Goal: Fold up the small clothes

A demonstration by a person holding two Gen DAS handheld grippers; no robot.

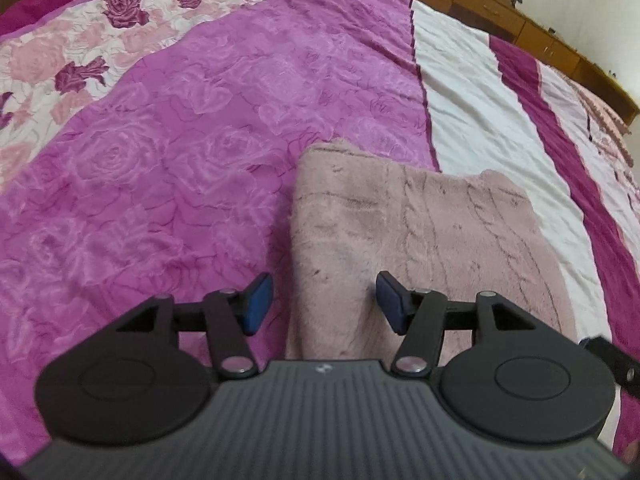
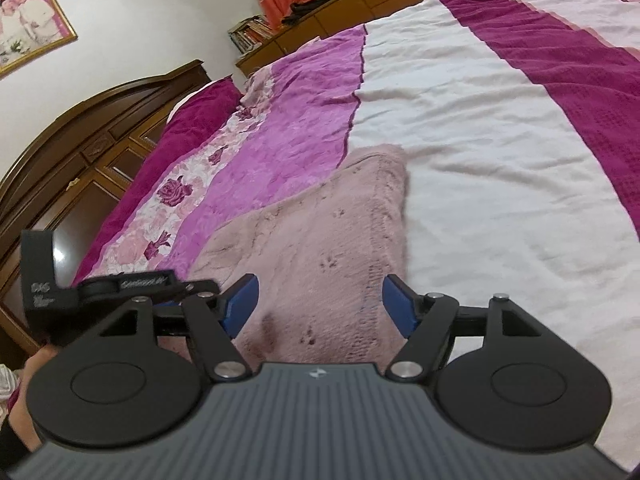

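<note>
A fuzzy dusty-pink garment [image 1: 420, 236] lies folded flat on the bed, straddling the purple and white parts of the bedspread. My left gripper [image 1: 324, 300] is open and empty, held just above the garment's near left edge. In the right wrist view the same garment [image 2: 320, 248] stretches away ahead. My right gripper [image 2: 318, 306] is open and empty above the garment's near end. The left gripper [image 2: 120, 288] shows at the left of the right wrist view. The garment's near end is hidden under both gripper bodies.
The bed is covered by a purple rose-pattern spread [image 1: 180, 140] and a white and magenta striped cover [image 2: 500, 140]. A dark wooden headboard [image 2: 80, 128] stands at the left, and wooden drawers [image 1: 480, 4] run along the far side.
</note>
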